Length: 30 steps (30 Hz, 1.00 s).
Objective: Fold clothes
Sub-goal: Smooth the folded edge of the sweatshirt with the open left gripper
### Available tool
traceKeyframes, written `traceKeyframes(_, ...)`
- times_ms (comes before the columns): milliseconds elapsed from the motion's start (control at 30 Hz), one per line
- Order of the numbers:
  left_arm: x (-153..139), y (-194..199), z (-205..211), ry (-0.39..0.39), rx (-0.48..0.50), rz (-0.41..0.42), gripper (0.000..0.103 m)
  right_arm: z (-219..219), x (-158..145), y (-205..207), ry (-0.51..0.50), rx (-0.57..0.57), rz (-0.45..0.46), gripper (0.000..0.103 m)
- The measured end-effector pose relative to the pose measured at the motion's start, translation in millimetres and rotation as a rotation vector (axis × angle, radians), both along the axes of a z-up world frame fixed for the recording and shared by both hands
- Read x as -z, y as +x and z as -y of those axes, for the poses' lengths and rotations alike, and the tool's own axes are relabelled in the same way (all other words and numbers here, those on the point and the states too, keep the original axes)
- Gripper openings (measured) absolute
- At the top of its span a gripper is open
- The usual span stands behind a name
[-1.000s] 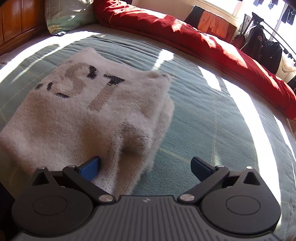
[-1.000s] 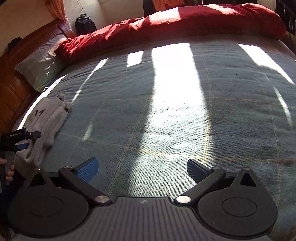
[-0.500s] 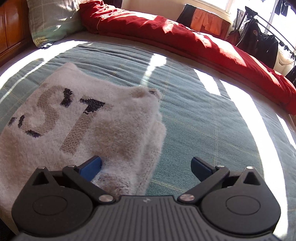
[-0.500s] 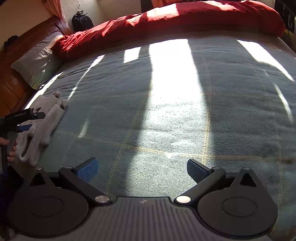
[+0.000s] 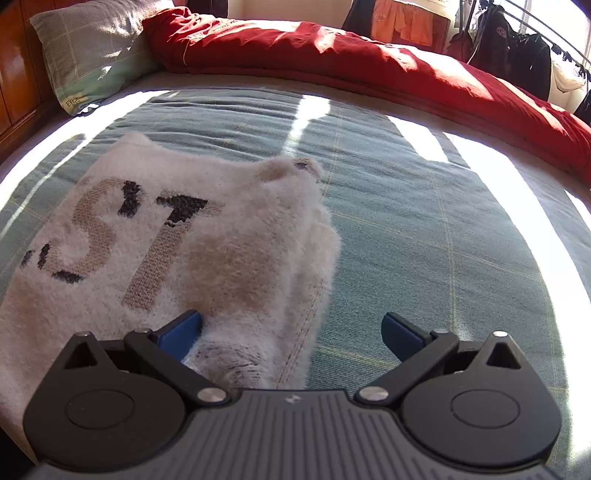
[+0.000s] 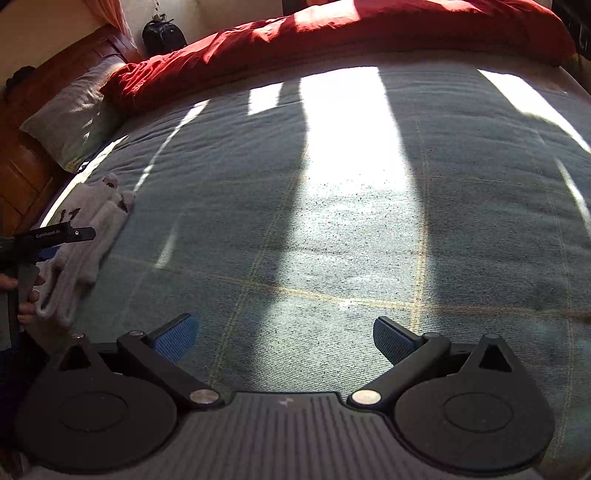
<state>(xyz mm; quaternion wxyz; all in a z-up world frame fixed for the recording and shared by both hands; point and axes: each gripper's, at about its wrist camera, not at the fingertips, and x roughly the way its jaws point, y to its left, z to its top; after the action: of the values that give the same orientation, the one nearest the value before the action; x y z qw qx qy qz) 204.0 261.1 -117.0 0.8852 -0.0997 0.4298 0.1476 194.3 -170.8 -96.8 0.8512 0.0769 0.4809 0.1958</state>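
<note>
1. Left claw [image 5: 291, 334], in the left wrist view, is gaping wide and gripping nothing; its left blue pad [image 5: 181, 332] is resting against the fuzzy white sweater [image 5: 207, 236], while the other pad is hanging over bare bedspread [image 5: 443, 229]
2. Lying folded on the bed's left part, the sweater is showing knitted "ST" lettering on top, with stacked layers running along its right edge
3. Judging by the fluffy nap, it is looking light, soft and floppy, so it is likely sagging wherever unsupported; taking hold at the stitched hem or a corner, through all layers together, is seeming the safest choice
4. Part of the sweater's near end is disappearing under the claw body, and its lettering is running out of frame at the left, so the full word is staying unreadable
5. Right claw [image 6: 286, 339], in the right wrist view, is also spread wide and empty, hovering above sunlit bedspread well apart from the garment
6. Far left in that view, the sweater is appearing small beside the other tool, and a hand [image 6: 22, 295] is only partly showing at the frame edge
7. Red duvet [image 6: 332, 33] and pillow [image 6: 74, 122] are lying along the far side; sun glare is washing out some fabric detail
</note>
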Motion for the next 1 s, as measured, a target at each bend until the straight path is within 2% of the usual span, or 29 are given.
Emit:
traceKeyframes(133, 1, 3, 5, 0.039, 0.035, -0.039, 0.102, 1, 1, 0, 0.001, 0.007, -0.004, 0.103)
traceKeyframes(367, -2, 4, 0, 0.004, 0.033, -0.041, 0.102, -1, 1, 2, 0.003, 0.004, -0.004, 0.103)
traceKeyframes(567, -11, 0, 3, 0.011, 0.009, -0.035, 0.102, 0, -1, 2, 0.006, 0.009, -0.001, 0.103)
traceKeyframes(667, -21, -6, 11, 0.034, -0.007, -0.012, 0.102, 1, -4, 0, 0.008, 0.008, 0.010, 0.103)
traceKeyframes(867, -49, -23, 33, 0.097, 0.025, 0.071, 0.102, 4, -14, -7, 0.015, 0.007, 0.035, 0.103)
traceKeyframes(1000, -64, -30, 41, 0.091, 0.054, 0.110, 0.102, 5, -20, -12, 0.022, 0.006, 0.052, 0.103)
